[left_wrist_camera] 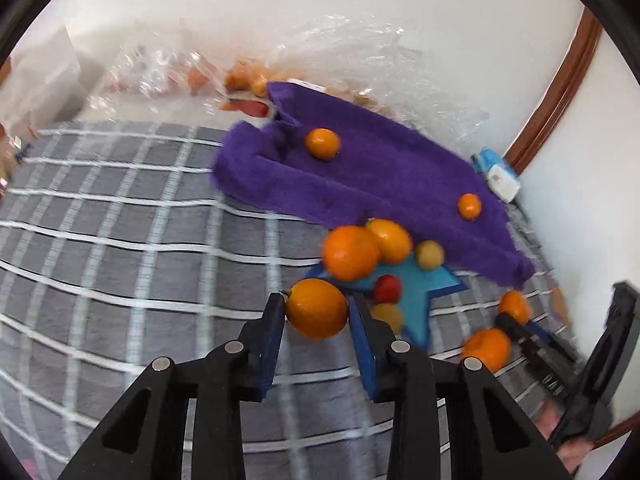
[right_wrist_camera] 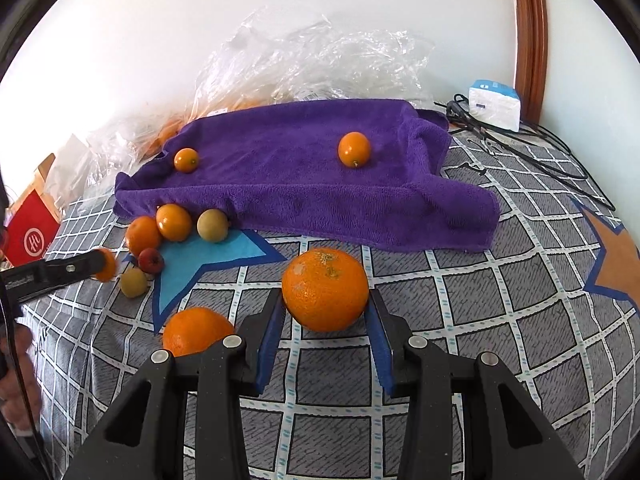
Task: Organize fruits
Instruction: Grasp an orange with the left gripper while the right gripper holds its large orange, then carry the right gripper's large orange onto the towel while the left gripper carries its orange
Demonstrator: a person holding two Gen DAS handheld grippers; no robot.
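Note:
My left gripper [left_wrist_camera: 316, 308] is shut on a small orange [left_wrist_camera: 316, 314] and holds it above the grey checked cloth [left_wrist_camera: 120, 260]. My right gripper [right_wrist_camera: 326, 312] is shut on a large orange [right_wrist_camera: 325, 290]. A purple towel [right_wrist_camera: 300, 176] lies at the back with two small oranges on it [right_wrist_camera: 186, 159], [right_wrist_camera: 354, 149]. A cluster of fruit lies by the towel's front edge on a blue star [right_wrist_camera: 200, 264]: two oranges [right_wrist_camera: 142, 234], [right_wrist_camera: 173, 222], a yellow-green fruit [right_wrist_camera: 213, 225], a small red fruit [right_wrist_camera: 151, 260] and another yellowish one [right_wrist_camera: 133, 282]. Another orange [right_wrist_camera: 196, 330] lies left of my right gripper.
Crumpled clear plastic bags [right_wrist_camera: 312, 60] with more fruit lie behind the towel against the white wall. A white and blue box [right_wrist_camera: 494, 104] and black cables [right_wrist_camera: 520, 148] sit at the back right. A red box [right_wrist_camera: 30, 236] stands at the left. An orange star [right_wrist_camera: 616, 264] marks the cloth at right.

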